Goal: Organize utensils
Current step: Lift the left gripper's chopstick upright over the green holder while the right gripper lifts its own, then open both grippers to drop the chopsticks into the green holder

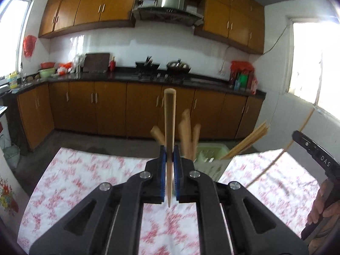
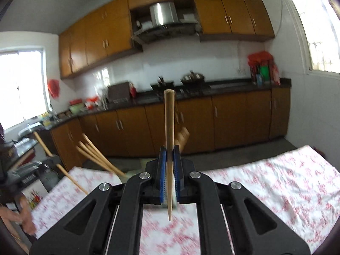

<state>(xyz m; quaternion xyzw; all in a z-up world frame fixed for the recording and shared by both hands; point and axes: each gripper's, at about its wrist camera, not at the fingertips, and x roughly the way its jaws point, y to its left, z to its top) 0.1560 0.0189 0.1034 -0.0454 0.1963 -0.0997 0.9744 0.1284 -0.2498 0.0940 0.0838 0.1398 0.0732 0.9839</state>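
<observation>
My left gripper [image 1: 169,155] is shut on a wooden chopstick [image 1: 169,123] that stands upright between its blue pads, thick end up. Behind it a pale green utensil holder [image 1: 209,159] stands on the table with wooden handles [image 1: 186,131] and a bundle of chopsticks [image 1: 246,143] leaning out to the right. My right gripper [image 2: 169,155] is shut on another upright wooden chopstick [image 2: 169,127]. The right gripper's body [image 1: 318,159] shows at the right edge of the left wrist view. In the right wrist view chopsticks [image 2: 99,155] lean out at the left; the holder is mostly hidden.
The table has a white cloth with red flowers [image 1: 85,180] [image 2: 265,187]. Beyond it is grey floor, brown lower cabinets [image 1: 110,106] and a dark counter with woks [image 1: 178,65]. The person's hands show at the frame edges [image 2: 25,218].
</observation>
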